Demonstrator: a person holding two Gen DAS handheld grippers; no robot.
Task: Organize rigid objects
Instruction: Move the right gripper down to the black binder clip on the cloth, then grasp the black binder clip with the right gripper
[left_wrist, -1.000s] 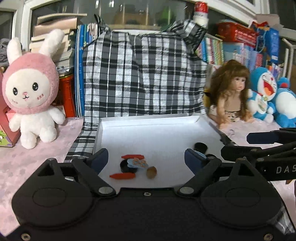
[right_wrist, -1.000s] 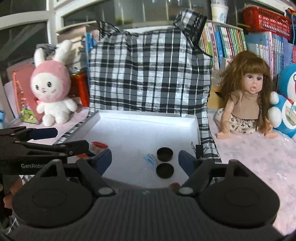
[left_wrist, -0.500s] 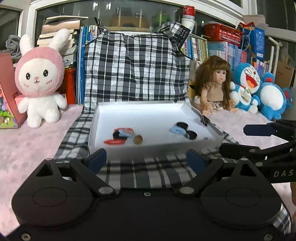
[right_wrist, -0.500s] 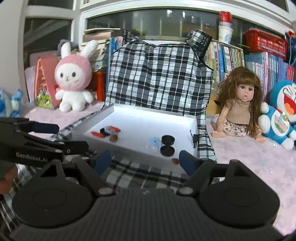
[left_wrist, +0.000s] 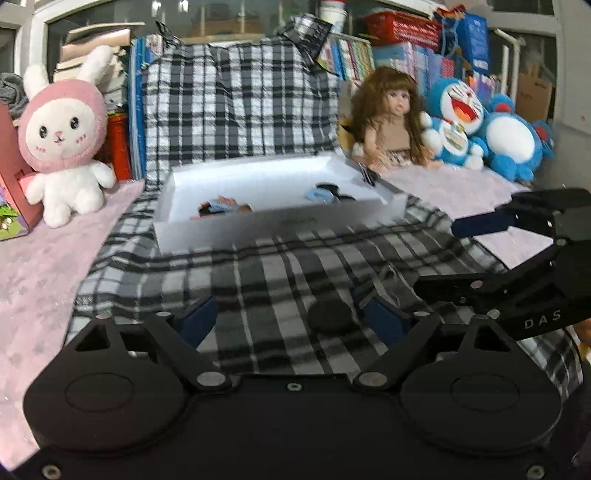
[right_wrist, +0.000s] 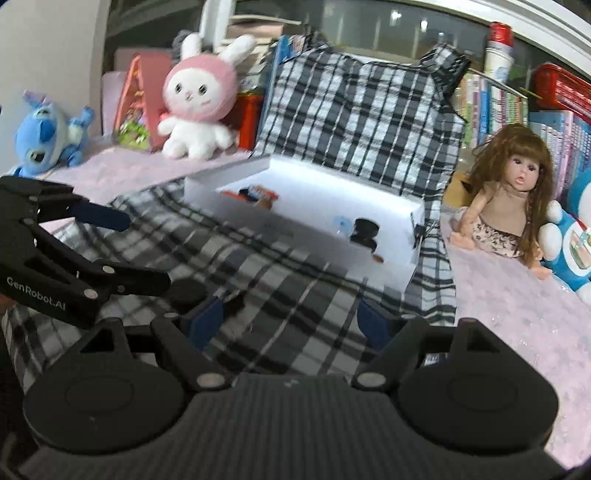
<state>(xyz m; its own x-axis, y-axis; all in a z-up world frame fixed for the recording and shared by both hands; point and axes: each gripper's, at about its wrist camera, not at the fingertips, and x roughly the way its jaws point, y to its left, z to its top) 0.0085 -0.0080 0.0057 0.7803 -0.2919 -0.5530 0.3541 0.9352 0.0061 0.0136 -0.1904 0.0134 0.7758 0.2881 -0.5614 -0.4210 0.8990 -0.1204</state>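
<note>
A black round disc (left_wrist: 330, 314) lies on the plaid cloth (left_wrist: 266, 280). It sits between the fingers of my left gripper (left_wrist: 290, 321), close to the right finger, and no pad touches it. The left jaws are closing. My right gripper (right_wrist: 290, 321) stands open over the cloth with nothing held, and a small dark piece (right_wrist: 233, 300) lies by its left finger. The white tray (left_wrist: 280, 221) lies farther back. It holds red, black and blue bits (left_wrist: 221, 206) at its left and black discs (right_wrist: 365, 229) at its right.
A pink bunny plush (left_wrist: 62, 147) sits left of the tray and a doll (left_wrist: 388, 122) to its right, with blue plush toys (left_wrist: 480, 129) beyond. An upright plaid bag (left_wrist: 236, 103) and shelves of books stand behind. Pink cloth covers the table on both sides.
Both grippers have drawn back from the tray and sunk toward the plaid cloth. The black disc has come into view between the left fingers. The right view has tilted.
</note>
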